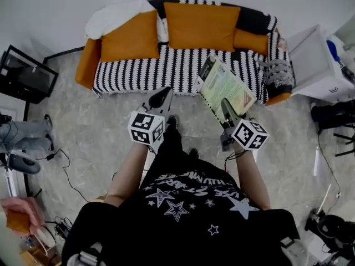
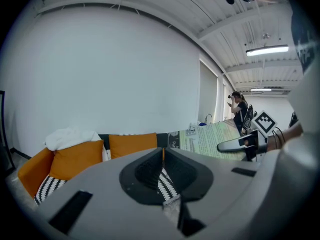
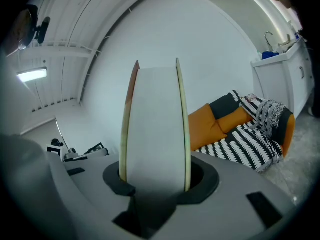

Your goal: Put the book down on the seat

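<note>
A thin book with a green cover [image 1: 224,87] hangs above the floor just in front of the sofa's right half, tilted, with my right gripper [image 1: 227,107] shut on its near edge. In the right gripper view the book [image 3: 155,124] stands edge-on between the jaws, its white pages showing. The sofa seat [image 1: 166,68] has a black-and-white striped cover with orange cushions [image 1: 199,25] along the back. My left gripper [image 1: 161,97] hovers in front of the seat's middle, shut and holding nothing [image 2: 162,156]. The left gripper view shows the book [image 2: 210,140] to its right.
A white blanket [image 1: 113,15] lies on the sofa's left back and a patterned throw [image 1: 277,73] over its right arm. A white cabinet [image 1: 316,65] stands to the right, a dark screen [image 1: 25,73] to the left. Cables and stands line the floor's edges. A person [image 2: 239,106] stands far off.
</note>
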Demonstrator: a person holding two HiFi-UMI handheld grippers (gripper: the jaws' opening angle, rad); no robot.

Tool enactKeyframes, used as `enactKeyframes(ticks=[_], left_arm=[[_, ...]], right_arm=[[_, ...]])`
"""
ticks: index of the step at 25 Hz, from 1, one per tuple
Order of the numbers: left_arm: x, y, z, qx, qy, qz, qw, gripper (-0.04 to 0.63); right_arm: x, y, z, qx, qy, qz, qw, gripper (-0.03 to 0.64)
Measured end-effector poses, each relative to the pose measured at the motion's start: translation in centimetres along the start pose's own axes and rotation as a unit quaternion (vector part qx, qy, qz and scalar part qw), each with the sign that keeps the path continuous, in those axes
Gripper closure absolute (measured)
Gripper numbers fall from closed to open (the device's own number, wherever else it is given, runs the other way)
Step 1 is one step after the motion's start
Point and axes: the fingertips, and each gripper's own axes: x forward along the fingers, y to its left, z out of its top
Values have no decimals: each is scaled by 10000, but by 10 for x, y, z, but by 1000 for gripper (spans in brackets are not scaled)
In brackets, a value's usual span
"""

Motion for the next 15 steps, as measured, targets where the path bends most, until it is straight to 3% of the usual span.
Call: enactKeyframes(ticks=[8,15], left_arm=[[59,38,15,-93,28,-279,9996,578],[95,91,17,-148,155,-286,9994,578]], right_arm=[[47,-13,22,-49,52,-241,9997,446],[113,-19,30,-24,255,-329,9991,446]])
